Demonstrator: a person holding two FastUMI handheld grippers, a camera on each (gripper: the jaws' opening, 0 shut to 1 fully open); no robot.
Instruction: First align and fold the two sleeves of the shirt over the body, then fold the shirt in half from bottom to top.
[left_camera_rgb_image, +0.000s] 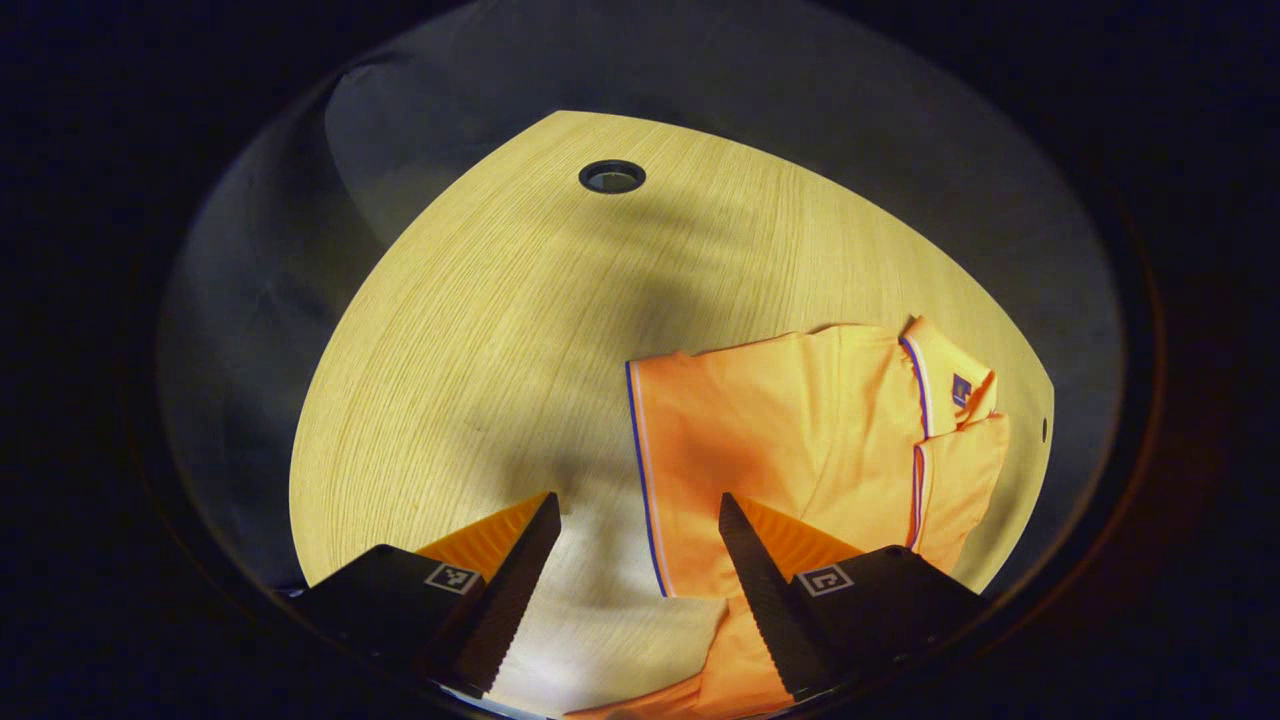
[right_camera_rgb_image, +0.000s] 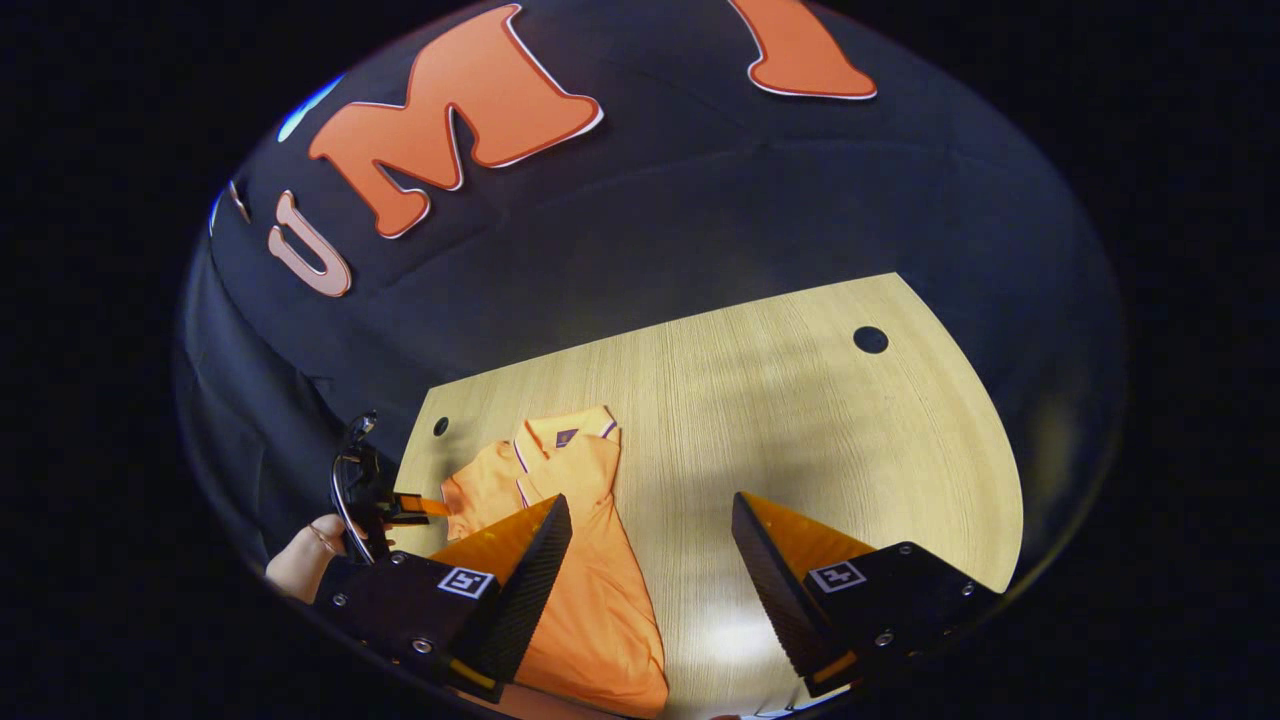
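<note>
Left gripper view, nearest: left claw (left_camera_rgb_image: 640, 510) spread wide above the desk (left_camera_rgb_image: 480, 330), gripping nothing, one finger over the orange shirt (left_camera_rgb_image: 800, 440). Beyond: shirt lying flat on the desk's right part, sleeve hem with blue trim facing left, collar (left_camera_rgb_image: 945, 375) toward the far edge. Farther: round cable hole (left_camera_rgb_image: 612, 176).

Right gripper view, nearest: right claw (right_camera_rgb_image: 650, 510) likewise wide open and empty; shirt (right_camera_rgb_image: 590, 590) passing beneath its left finger. At far left: a hand (right_camera_rgb_image: 300, 565) beside the desk edge.

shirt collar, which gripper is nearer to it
Left, as far as these views tell. In the right gripper view the left gripper sits beside the shirt near its collar. The right gripper hangs open over the lower body.
</note>
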